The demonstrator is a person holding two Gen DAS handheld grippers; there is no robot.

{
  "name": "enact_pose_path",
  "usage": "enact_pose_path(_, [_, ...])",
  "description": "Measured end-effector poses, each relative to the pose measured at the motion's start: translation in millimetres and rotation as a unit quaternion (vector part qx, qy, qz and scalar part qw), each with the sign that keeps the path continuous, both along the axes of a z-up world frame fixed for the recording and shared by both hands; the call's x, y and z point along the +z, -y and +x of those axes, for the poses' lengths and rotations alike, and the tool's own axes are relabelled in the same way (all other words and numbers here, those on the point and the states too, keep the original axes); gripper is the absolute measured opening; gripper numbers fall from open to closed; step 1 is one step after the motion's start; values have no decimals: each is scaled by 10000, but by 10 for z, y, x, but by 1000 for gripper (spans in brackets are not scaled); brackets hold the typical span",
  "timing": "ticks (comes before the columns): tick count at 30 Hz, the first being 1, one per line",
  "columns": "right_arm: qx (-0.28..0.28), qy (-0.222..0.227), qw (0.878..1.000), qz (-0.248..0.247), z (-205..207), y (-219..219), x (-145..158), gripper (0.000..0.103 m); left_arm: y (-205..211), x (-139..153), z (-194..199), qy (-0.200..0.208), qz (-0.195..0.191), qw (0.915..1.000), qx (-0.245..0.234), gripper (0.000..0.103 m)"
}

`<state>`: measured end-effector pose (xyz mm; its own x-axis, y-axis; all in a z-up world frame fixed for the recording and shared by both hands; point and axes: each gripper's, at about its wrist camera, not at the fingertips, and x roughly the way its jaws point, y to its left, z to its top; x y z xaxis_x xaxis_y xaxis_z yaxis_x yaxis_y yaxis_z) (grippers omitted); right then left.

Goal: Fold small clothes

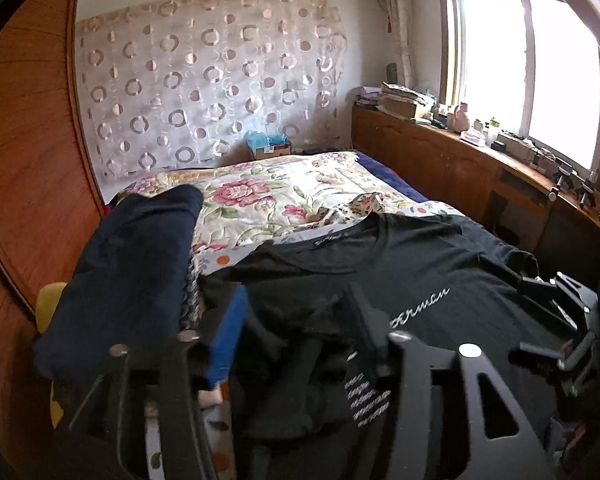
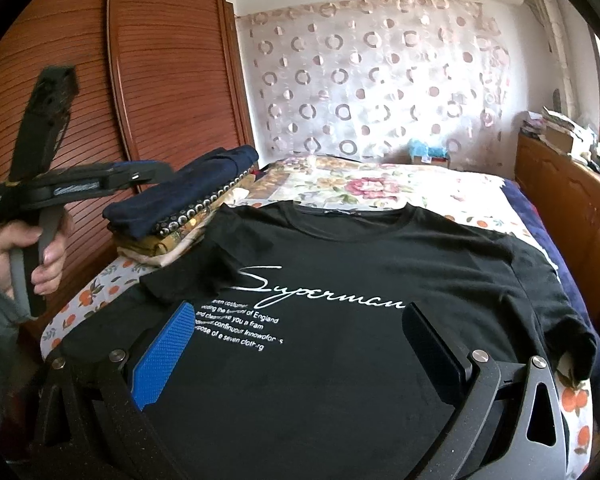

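A black T-shirt (image 2: 360,280) with white lettering is spread front-up on the bed (image 2: 380,184), its left sleeve (image 2: 204,272) already turned in over the chest. The cloth is judged light, soft and limp; it would sag and crease if lifted by one point, so hold is best taken at a hem, sleeve edge or shoulder seam. The right gripper (image 2: 296,344) is seen just above the shirt's lower half, its fingers (image 2: 164,356) wide apart and empty. The left gripper (image 1: 296,316) is seen with fingers apart; whether cloth is caught between them cannot be told. A stack of folded clothes (image 2: 180,204) lies beside the shirt. The bottom hem is cut off from view.
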<state>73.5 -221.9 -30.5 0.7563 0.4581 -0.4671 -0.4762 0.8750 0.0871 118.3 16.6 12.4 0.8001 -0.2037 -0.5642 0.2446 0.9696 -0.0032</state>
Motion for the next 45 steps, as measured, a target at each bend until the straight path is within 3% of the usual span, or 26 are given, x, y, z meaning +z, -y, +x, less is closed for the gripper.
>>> enact_pose_path(4, [21, -26, 10000, -59, 29, -1, -9, 103, -137, -81, -121, 0, -37, 9999, 113, 77])
enact_pose_path(13, [429, -141, 9987, -256, 350, -89, 42, 99, -408, -398, -443, -120, -267, 9983, 505, 78])
enact_pose_path(19, [904, -205, 9945, -493, 653, -380, 107, 78, -504, -608, -591, -225, -144, 9975, 658, 78])
enact_pose_path(24, [1206, -509, 9889, -702, 978, -708, 45, 60, -557, -695, -670, -300, -212, 9969, 699, 78])
enact_pose_path(32, [1370, -313, 9800, -1407, 1212, -1108, -57, 46, -528, -794, -742, -417, -206, 9963, 716, 78])
enact_pose_path(34, [1319, -407, 9756, -1704, 1273, -1153, -143, 32, -516, -813, -762, -427, -191, 9964, 709, 78])
enact_pose_path(36, [1206, -364, 9744, -1864, 1287, -1076, -198, 9, -509, -820, -779, -436, -195, 9965, 692, 78])
enact_pose_path(37, [1065, -311, 9764, -1853, 1291, -1021, -188, 6, -507, -819, -789, -432, -203, 9966, 677, 78])
enact_pose_path(40, [996, -370, 9846, -1390, 1298, -750, -82, 4, -468, -814, -800, -428, -208, 9968, 638, 78])
enact_pose_path(45, [355, -29, 9881, -1496, 1255, -432, 16, 3, -372, -775, -790, -403, -233, 9974, 550, 78])
